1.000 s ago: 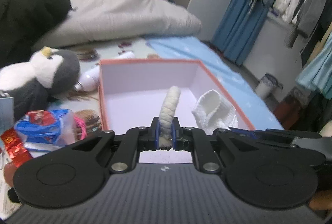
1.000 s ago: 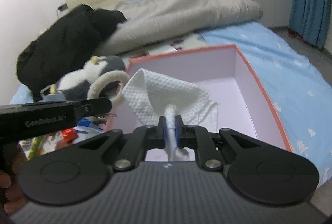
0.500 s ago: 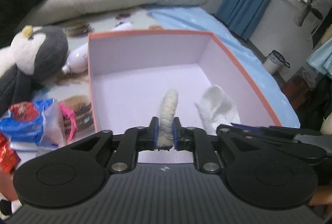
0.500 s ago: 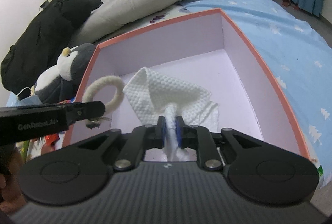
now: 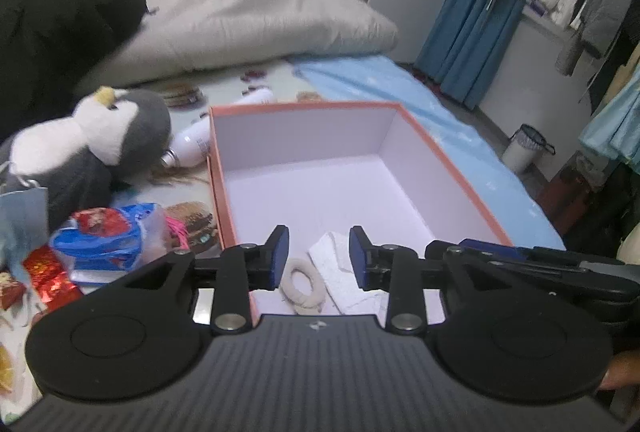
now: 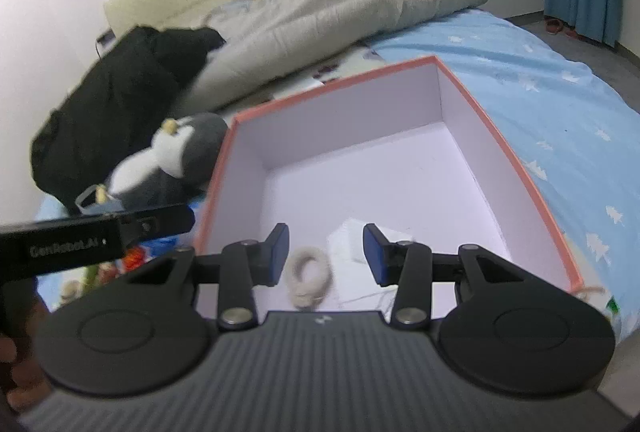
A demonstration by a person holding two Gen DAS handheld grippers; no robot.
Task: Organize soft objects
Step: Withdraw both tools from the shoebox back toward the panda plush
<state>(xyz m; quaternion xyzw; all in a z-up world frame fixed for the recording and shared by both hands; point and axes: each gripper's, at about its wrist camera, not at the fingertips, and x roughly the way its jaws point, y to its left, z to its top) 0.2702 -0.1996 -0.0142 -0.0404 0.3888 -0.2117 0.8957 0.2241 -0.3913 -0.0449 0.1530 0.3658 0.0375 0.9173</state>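
Left wrist view, going left to right: the penguin plush (image 5: pixel 100 136) sits at about 10 o'clock, outside the box (image 5: pixel 452 168). The left gripper (image 5: pixel 318 256) is opening with nothing between its pads; a second ago it pinched the cream ring (image 5: pixel 302 284), which now lies on the box floor at 6 o'clock beside the white cloth (image 5: pixel 344 272). The right gripper (image 6: pixel 326 252) is likewise opening and has let go of the cloth. So two soft items are stowed, and the plush looks next.

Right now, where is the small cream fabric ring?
In both wrist views the cream ring lies on the floor of the orange box, at its near end, just left of the white cloth.
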